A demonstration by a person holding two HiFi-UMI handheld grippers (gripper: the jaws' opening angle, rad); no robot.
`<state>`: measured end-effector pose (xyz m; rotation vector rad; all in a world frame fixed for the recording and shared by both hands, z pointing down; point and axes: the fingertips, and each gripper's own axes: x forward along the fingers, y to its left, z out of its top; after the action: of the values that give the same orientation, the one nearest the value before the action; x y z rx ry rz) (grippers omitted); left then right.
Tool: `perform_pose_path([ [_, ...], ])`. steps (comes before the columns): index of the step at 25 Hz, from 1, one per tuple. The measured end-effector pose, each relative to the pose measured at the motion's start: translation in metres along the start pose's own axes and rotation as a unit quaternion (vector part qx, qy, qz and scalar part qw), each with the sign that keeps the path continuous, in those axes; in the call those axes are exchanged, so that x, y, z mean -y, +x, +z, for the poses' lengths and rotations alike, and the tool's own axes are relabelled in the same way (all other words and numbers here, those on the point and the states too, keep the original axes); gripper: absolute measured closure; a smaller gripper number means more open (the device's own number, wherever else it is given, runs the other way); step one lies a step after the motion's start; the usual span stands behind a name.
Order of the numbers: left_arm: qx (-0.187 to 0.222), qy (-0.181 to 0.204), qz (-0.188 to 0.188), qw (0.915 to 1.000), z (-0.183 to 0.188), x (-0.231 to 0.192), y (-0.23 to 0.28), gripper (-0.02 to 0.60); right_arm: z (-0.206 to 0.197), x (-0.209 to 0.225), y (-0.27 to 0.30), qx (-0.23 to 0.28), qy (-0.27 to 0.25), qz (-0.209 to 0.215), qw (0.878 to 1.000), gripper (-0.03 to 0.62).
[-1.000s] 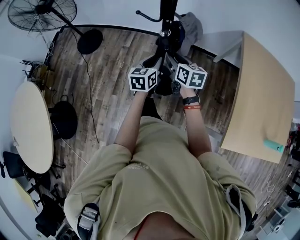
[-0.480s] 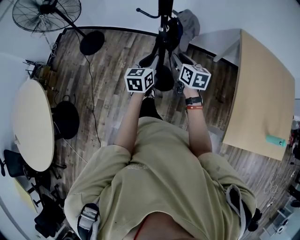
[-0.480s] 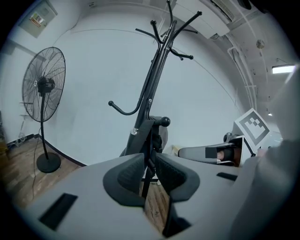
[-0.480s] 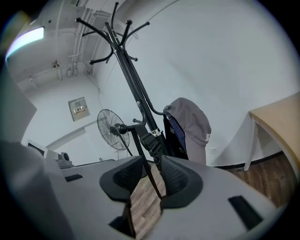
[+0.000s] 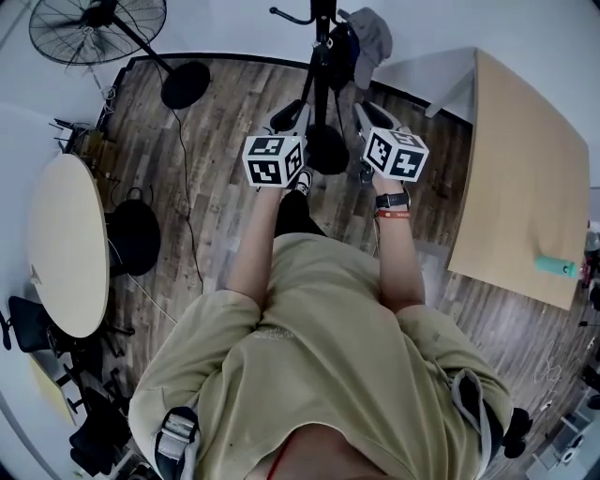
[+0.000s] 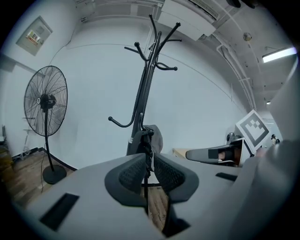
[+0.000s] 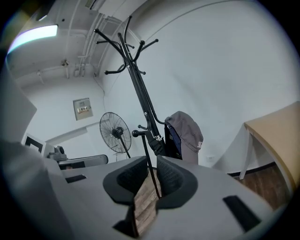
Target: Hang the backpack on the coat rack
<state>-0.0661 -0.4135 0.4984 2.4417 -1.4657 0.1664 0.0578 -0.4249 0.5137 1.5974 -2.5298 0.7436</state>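
Note:
A black coat rack [image 5: 322,37] stands by the far wall, and its round base [image 5: 326,148] lies between my two grippers. The grey and dark backpack [image 5: 358,42] hangs on it at mid height, and shows as the backpack [image 7: 184,136] right of the pole. A thin strap [image 6: 144,154] dangles from a knobbed hook. My left gripper [image 5: 289,114] and my right gripper [image 5: 367,114] both point at the rack from a short way off. The left gripper [image 6: 149,168] has a narrow gap with nothing in it. The right gripper [image 7: 151,176] is closing, also with nothing between its pads.
A standing fan [image 5: 89,23] with a round foot [image 5: 183,84] is at the far left, its cable trailing over the wood floor. A round table [image 5: 61,248] and a black stool [image 5: 131,239] stand at the left. A wooden table [image 5: 520,178] holding a teal object [image 5: 555,267] is at the right.
Both grippers have drawn back from the rack and spread slightly apart. The backpack stays hanging on the rack.

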Motion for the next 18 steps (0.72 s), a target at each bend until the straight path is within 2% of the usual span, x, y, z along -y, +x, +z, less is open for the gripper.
perform_pose_path([
  [7,0.023,0.006,-0.009,0.9997,0.002,0.022,-0.028,0.535,0.005,-0.012,-0.039,0.036,-0.045,-0.012,0.998,0.543],
  [18,0.066,0.017,0.001,0.9976,0.007,0.047,-0.049,0.557,0.012,-0.018,-0.082,0.074,-0.09,-0.019,0.993,0.579],
])
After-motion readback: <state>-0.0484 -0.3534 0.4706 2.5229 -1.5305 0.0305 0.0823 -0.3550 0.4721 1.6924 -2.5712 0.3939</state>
